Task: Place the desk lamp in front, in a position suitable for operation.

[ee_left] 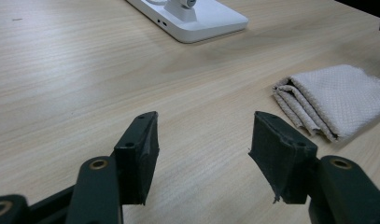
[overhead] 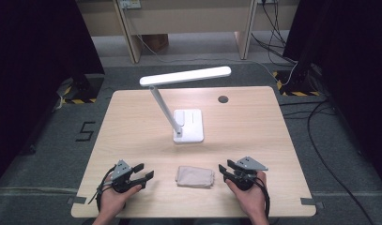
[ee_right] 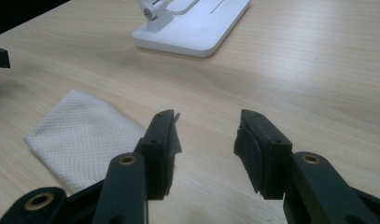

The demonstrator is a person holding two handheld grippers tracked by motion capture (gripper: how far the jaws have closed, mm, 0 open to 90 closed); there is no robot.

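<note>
- On the near edge of the desk (overhead: 132,112), at about 6 o'clock from the lamp base (overhead: 188,125), lies a folded cloth (overhead: 194,176), flat and untouched, between the two grippers.
- Left gripper (overhead: 144,172): rests at 9 o'clock of the cloth, just beside it but apart. Its jaws stand released, with bare desk between the pads (ee_left: 143,154) in the left gripper view and the cloth's folded, layered edge off at 2 o'clock.
- Right gripper (overhead: 227,168): sits at 3 o'clock of the cloth, near but not touching. Its jaws are likewise released and grasp nothing; the right gripper view shows the cloth at 9 o'clock of the jaws.
- Desk lamp (overhead: 185,76): lit, its head over the far half of the desk, well apart from the work.
- Judgement on the step in hand: an approach to the cloth from both sides. To do it well, each gripper should be turned inward until a cloth corner lies squarely between its jaws, kept low to the desk, and clenched on the top layer only if unfolding is meant, or on all layers if lifting.
- Risk: pushing the cloth along the desk rather than pinching it.
</note>
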